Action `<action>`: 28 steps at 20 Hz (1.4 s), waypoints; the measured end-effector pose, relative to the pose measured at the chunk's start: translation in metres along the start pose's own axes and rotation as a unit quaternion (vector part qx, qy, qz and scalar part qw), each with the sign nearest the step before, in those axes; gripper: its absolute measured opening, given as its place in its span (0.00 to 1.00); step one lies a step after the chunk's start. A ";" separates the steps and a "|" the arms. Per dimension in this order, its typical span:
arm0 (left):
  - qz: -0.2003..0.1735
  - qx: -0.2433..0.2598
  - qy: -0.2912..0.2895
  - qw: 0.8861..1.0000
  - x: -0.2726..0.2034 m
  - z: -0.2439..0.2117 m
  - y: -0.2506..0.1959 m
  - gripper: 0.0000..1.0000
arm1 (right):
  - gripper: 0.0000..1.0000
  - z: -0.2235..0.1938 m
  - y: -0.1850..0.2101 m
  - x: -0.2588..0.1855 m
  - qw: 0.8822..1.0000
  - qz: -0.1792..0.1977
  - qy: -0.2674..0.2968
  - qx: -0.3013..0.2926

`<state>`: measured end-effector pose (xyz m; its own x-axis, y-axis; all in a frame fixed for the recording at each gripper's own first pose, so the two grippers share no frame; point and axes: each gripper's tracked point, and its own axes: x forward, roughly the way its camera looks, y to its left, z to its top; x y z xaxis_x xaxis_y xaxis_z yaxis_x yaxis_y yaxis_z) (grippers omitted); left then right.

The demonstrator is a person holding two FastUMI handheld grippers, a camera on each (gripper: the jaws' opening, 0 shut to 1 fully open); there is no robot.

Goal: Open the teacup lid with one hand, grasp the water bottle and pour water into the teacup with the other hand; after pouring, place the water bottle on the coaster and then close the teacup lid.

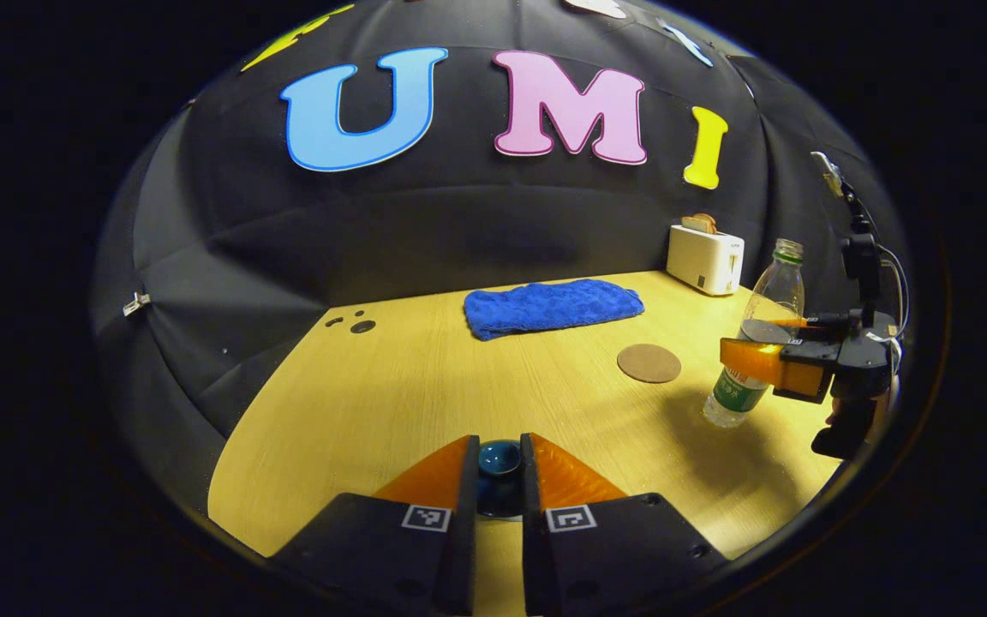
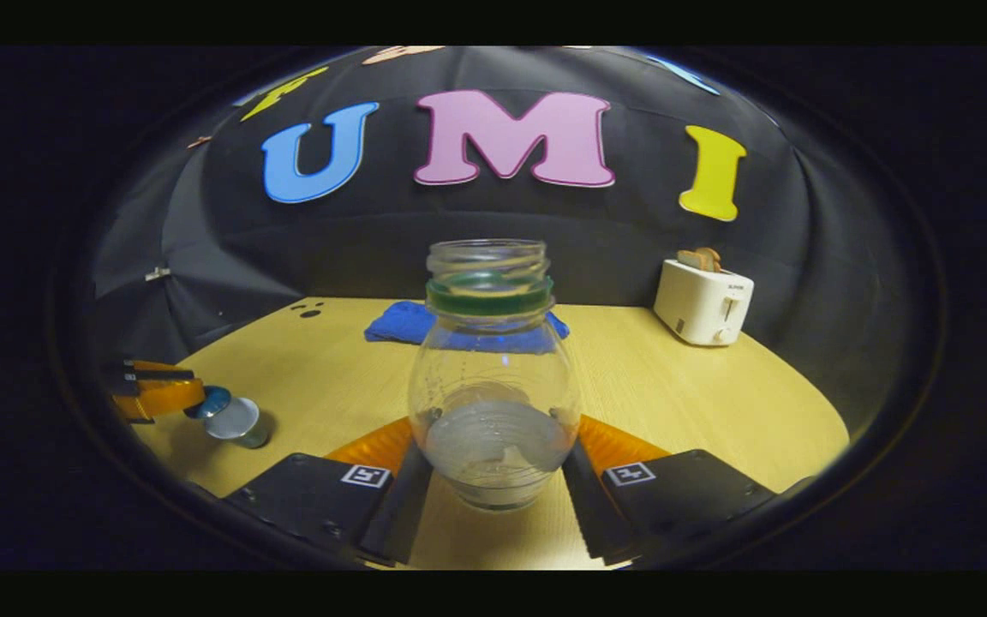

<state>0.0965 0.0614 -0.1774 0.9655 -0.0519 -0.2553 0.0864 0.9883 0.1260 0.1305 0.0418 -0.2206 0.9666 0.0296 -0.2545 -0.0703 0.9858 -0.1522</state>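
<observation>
While my left tongs (image 1: 499, 467) pinch the teacup lid (image 1: 499, 457) at six o'clock, my right tongs (image 2: 493, 454) squeeze the water bottle (image 2: 493, 377) around its belly. I judge its thin, light plastic will buckle and slip, so grip gently. The coaster (image 1: 649, 362) lies at two o'clock on the wooden table (image 1: 391, 394), towel (image 1: 553, 307) and toaster (image 1: 705, 257) behind.

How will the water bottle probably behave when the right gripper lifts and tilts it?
The water bottle looks like thin clear plastic, so it may flex under the right gripper. It is well under half full, so probably light. It has no cap, so tilting should spill water readily.
</observation>
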 end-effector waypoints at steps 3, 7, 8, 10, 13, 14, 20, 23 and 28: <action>0.009 -0.006 -0.013 1.000 -0.008 0.006 0.010 0.22 | 0.74 0.020 0.009 -0.004 0.998 0.010 -0.018 -0.064; 0.020 -0.044 -0.025 0.999 -0.025 0.008 0.023 0.22 | 0.74 0.049 0.018 0.000 0.980 0.000 -0.046 -0.194; 0.025 -0.052 -0.029 0.998 -0.028 0.009 0.028 0.26 | 0.74 0.054 0.022 0.003 0.973 -0.001 -0.053 -0.225; 0.038 -0.066 -0.034 0.997 -0.034 0.008 0.040 0.26 | 0.75 0.057 0.035 0.011 0.958 0.004 -0.061 -0.279; 0.057 -0.078 -0.042 0.994 -0.042 0.004 0.060 0.26 | 0.75 0.056 0.062 0.021 0.937 0.020 -0.072 -0.342; 0.063 -0.081 -0.045 0.994 -0.043 0.003 0.066 0.26 | 0.74 0.054 0.073 0.024 0.930 0.027 -0.073 -0.359; 0.100 -0.101 -0.057 0.988 -0.058 -0.013 0.106 0.26 | 0.71 0.033 0.119 0.044 0.884 0.059 -0.077 -0.457; 0.109 -0.114 -0.054 0.986 -0.063 -0.027 0.119 0.26 | 0.74 0.022 0.137 0.053 0.871 0.074 -0.074 -0.479; 0.117 -0.113 -0.051 0.985 -0.068 -0.039 0.129 0.26 | 0.74 0.011 0.152 0.058 0.834 0.077 -0.076 -0.542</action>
<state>0.0326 0.1978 -0.1814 0.9731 0.1790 -0.1447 -0.1879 0.9809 -0.0496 0.1790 0.1948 -0.2482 0.9399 0.2435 -0.2394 -0.2981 0.2431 -0.9231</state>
